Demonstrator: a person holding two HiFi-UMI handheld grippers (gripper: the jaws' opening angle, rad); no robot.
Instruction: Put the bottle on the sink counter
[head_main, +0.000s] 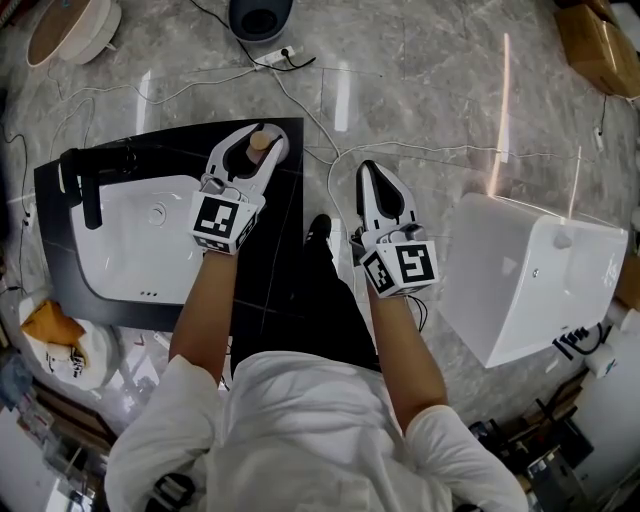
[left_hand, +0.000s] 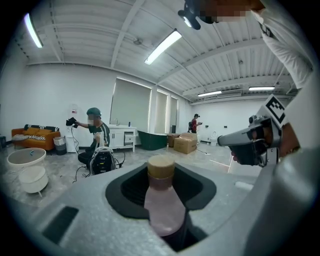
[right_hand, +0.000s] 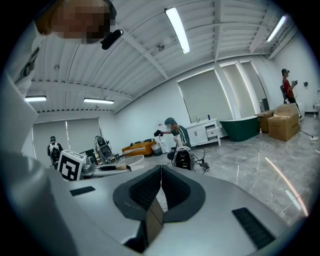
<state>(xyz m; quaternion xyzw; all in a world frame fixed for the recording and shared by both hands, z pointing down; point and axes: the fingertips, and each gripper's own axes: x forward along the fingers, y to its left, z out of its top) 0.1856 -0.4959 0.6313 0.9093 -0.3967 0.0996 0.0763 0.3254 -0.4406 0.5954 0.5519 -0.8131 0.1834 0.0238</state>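
My right gripper (right_hand: 160, 172) is pressed together, empty. My left gripper (head_main: 253, 143) pinches the pink bottle (left_hand: 162, 207) upright by its body, under the tan cap. It looks light, stiff and smooth, so I judge this firm body grip right. Beneath lies the black sink counter (head_main: 55, 230), with its basin (head_main: 130, 250) to the left.

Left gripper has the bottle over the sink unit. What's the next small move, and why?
Probably lower the left gripper straight down until the bottle stands on the black sink counter. Its jaws are closed on the bottle, which in the head view sits over the bare strip right of the white basin; contact cannot be told.
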